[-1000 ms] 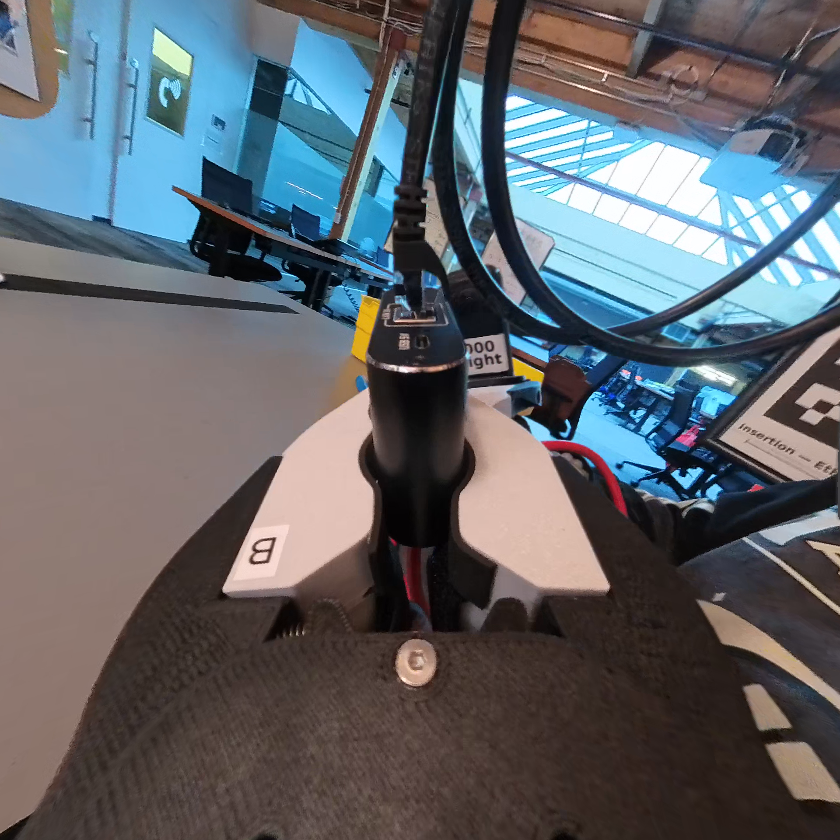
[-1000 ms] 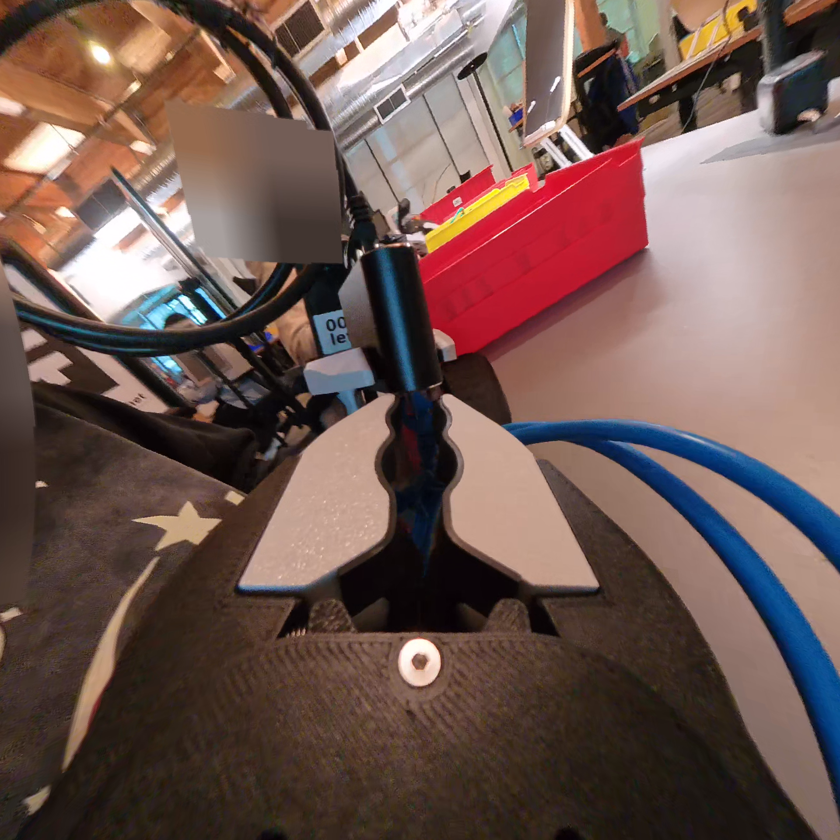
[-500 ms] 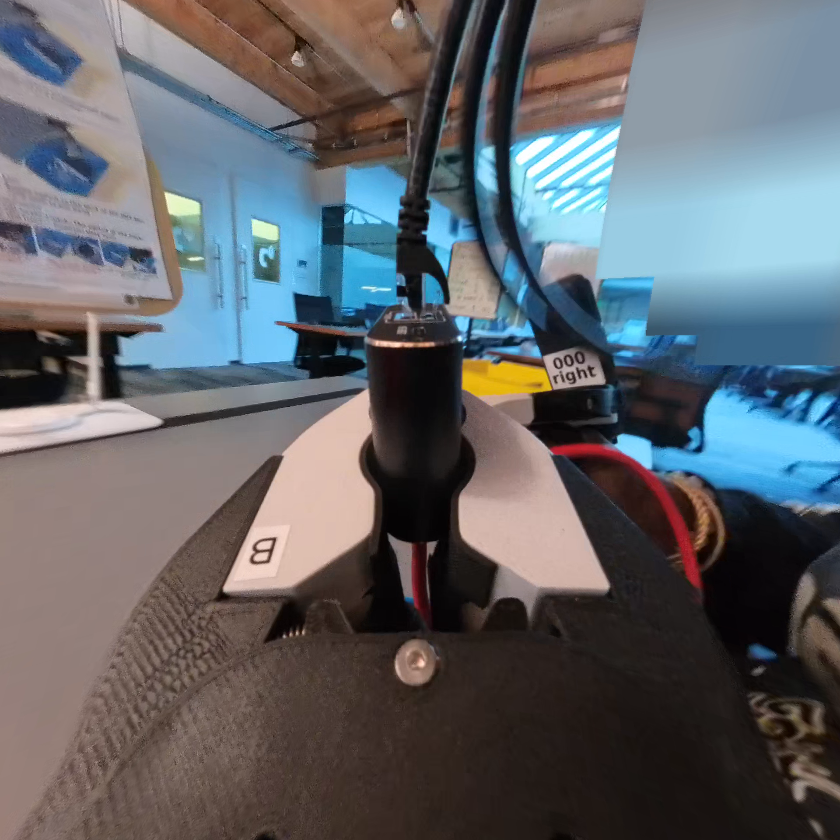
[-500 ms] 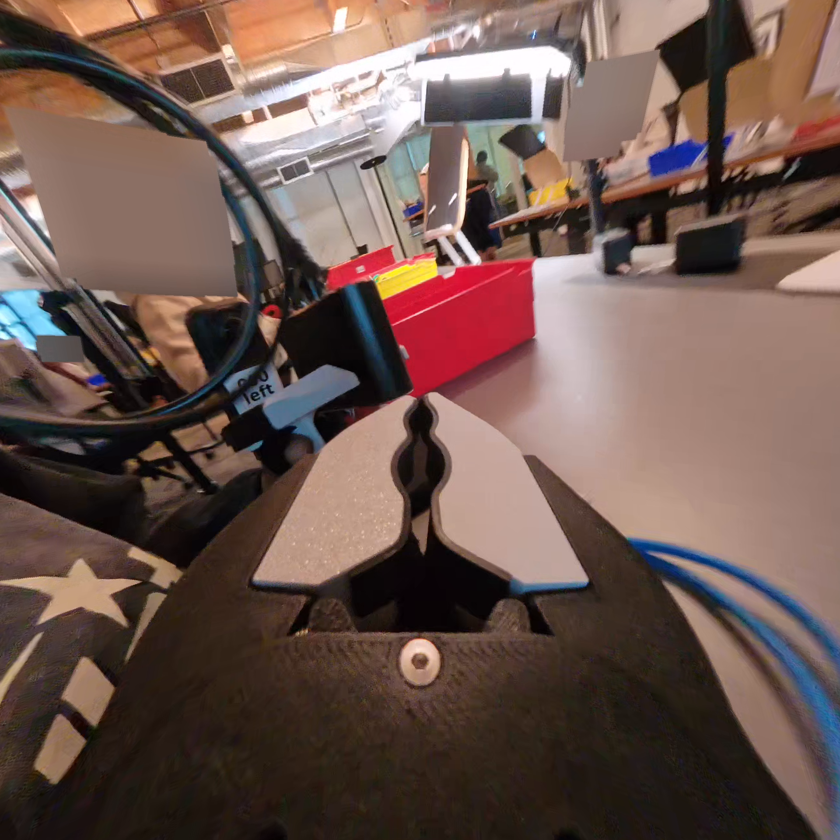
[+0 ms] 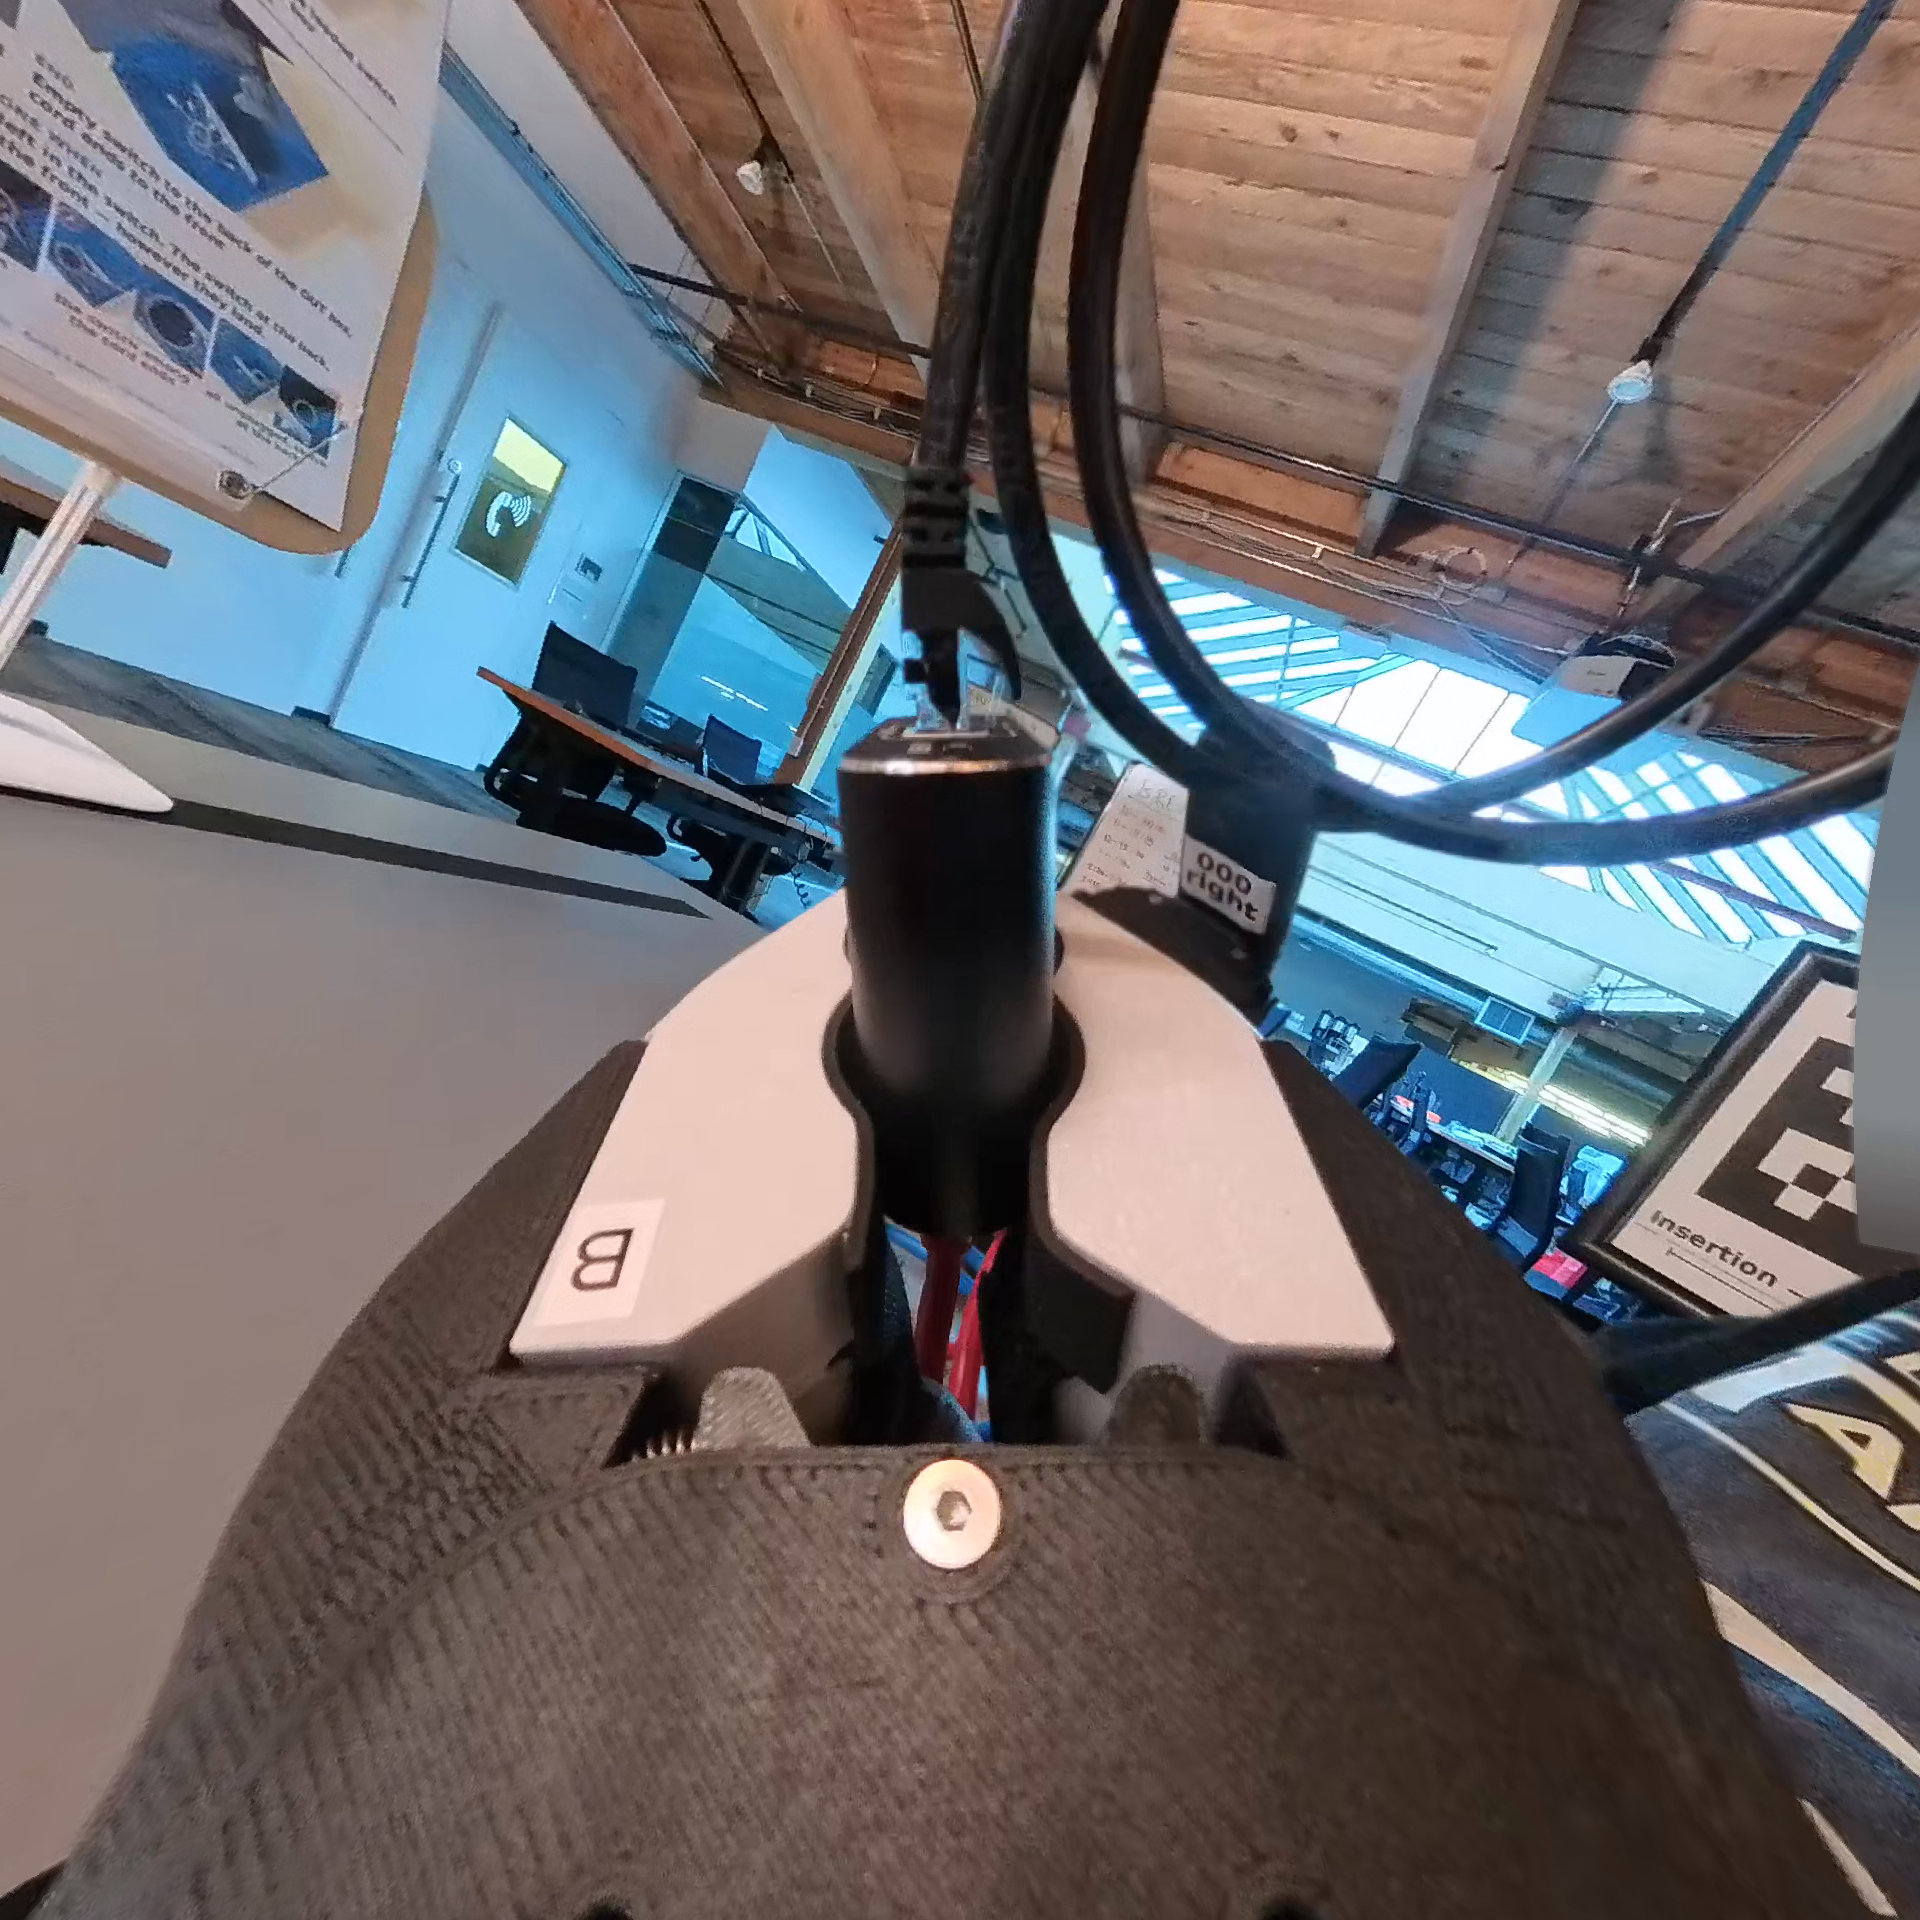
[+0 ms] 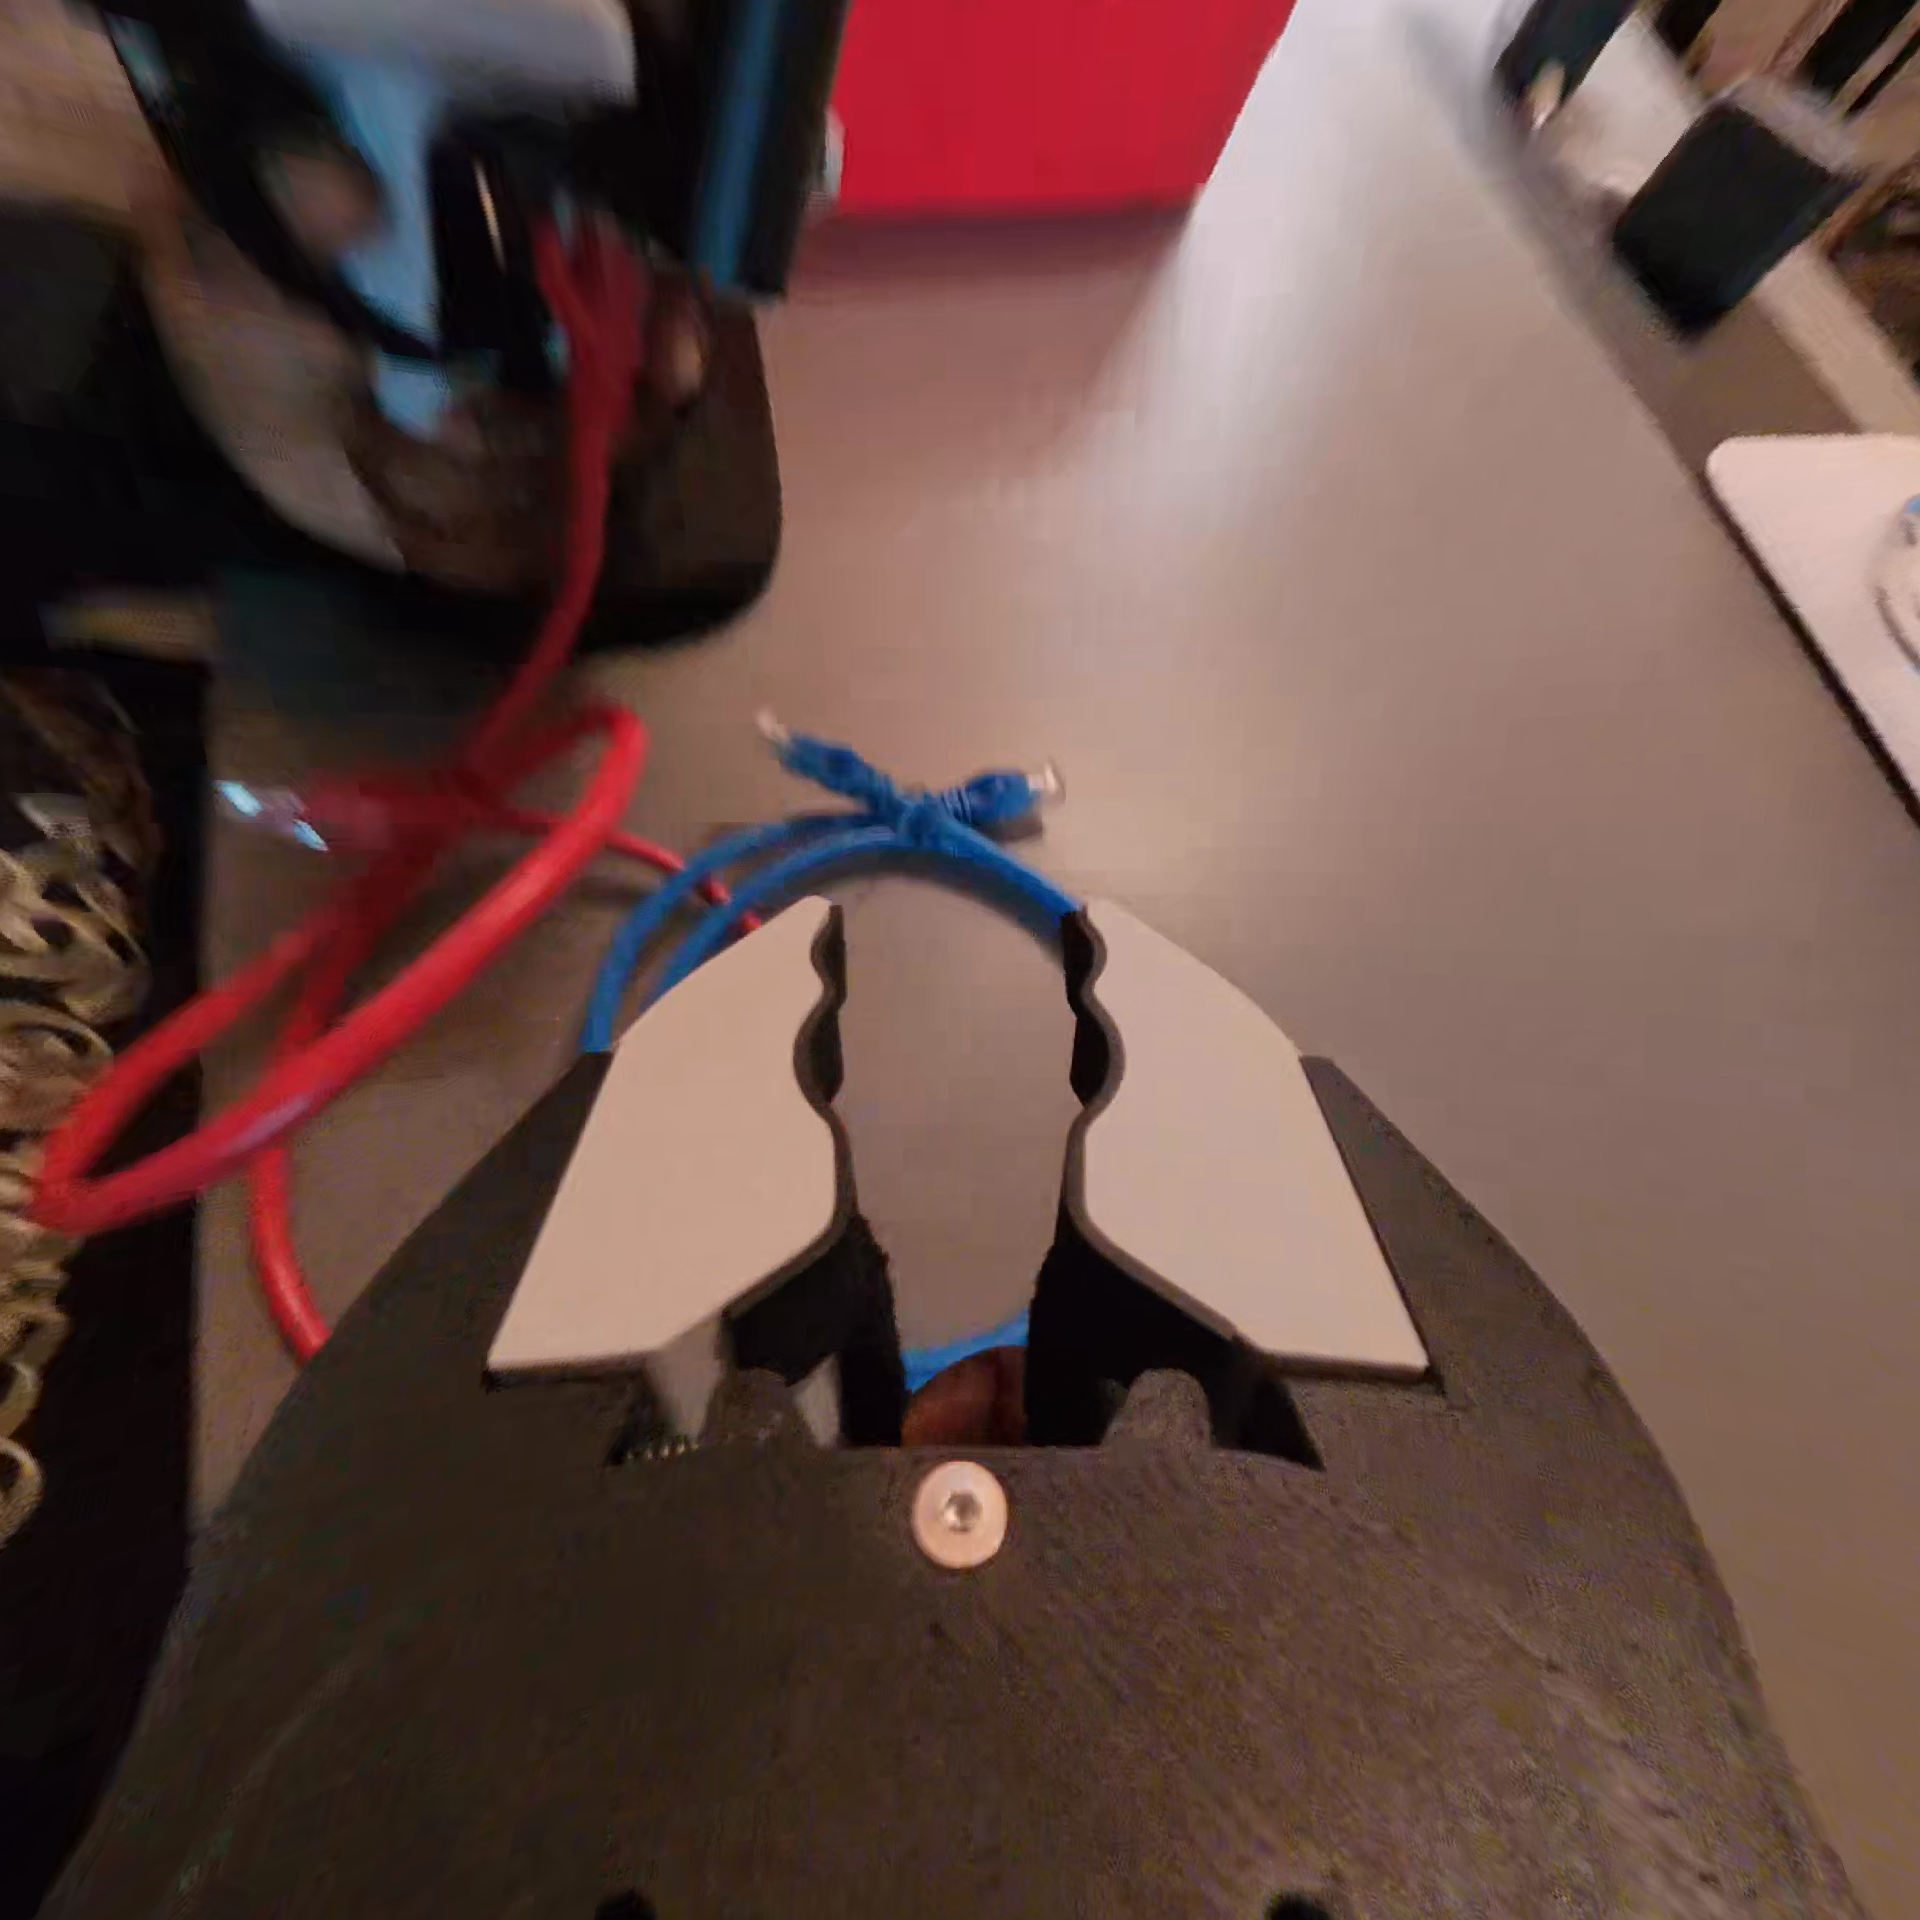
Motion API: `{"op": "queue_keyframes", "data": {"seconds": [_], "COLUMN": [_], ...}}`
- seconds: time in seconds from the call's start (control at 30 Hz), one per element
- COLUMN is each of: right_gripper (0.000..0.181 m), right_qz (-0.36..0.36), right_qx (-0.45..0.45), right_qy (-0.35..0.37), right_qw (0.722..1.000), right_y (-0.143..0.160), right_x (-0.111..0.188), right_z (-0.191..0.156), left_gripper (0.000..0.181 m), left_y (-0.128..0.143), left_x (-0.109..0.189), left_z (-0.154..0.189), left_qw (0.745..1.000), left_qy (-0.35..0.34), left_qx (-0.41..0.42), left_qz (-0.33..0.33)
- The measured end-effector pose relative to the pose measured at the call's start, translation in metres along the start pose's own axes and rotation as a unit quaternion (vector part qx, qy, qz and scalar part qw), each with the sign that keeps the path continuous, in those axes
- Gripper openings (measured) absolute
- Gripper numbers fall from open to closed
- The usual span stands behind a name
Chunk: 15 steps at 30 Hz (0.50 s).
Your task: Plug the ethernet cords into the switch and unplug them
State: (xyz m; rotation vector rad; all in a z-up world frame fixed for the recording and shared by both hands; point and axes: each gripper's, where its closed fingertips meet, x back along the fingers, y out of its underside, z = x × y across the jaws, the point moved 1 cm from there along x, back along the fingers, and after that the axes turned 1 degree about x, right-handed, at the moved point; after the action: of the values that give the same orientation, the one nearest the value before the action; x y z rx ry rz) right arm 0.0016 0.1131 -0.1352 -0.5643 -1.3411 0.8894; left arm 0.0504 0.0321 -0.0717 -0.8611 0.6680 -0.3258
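Observation:
My left gripper (image 5: 951, 935) is shut on the black cylindrical switch (image 5: 940, 1039) and holds it upright above the grey table (image 5: 260, 1039). A black ethernet cord's plug (image 5: 935, 582) sits in the switch's top face, and its cable loops away to the right (image 5: 1143, 675). My right gripper (image 6: 951, 914) is open and empty, pointing down at the table. A blue cord (image 6: 904, 826) with both plug ends free lies just beyond its fingertips. A red cord (image 6: 416, 997) lies to the left and rises to the blurred left gripper (image 6: 468, 312).
A red bin (image 6: 1039, 94) stands at the back of the table. A white flat base (image 6: 1829, 582) lies at the right edge and a black box (image 6: 1714, 229) behind it. A poster board (image 5: 187, 208) and a framed marker card (image 5: 1766, 1122) flank the left view.
My right gripper left the switch, swung down toward the table and opened over the blue cord. My left gripper still holds the switch and has tilted a little.

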Motion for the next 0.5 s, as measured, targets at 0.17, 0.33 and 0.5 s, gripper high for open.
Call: {"op": "queue_keyframes", "data": {"seconds": [0.17, 0.33, 0.5], "right_gripper": [0.038, 0.033, 0.012], "right_qz": [-0.122, -0.155, -0.143], "right_qx": [0.115, 0.141, 0.116], "right_qy": [-0.068, -0.143, -0.173], "right_qw": [0.983, 0.967, 0.968], "right_y": [0.016, 0.030, 0.036], "right_x": [-0.036, -0.069, -0.080], "right_z": [0.012, 0.024, 0.022], "left_gripper": [0.026, 0.027, 0.027], "left_y": [0.003, 0.004, 0.003], "left_x": [-0.001, -0.001, -0.001], "left_z": [-0.003, -0.006, -0.006], "left_qw": [1.000, 0.999, 0.999], "left_qy": [-0.004, -0.005, -0.006], "left_qx": [0.010, 0.029, 0.032], "left_qz": [-0.010, -0.012, -0.010]}}
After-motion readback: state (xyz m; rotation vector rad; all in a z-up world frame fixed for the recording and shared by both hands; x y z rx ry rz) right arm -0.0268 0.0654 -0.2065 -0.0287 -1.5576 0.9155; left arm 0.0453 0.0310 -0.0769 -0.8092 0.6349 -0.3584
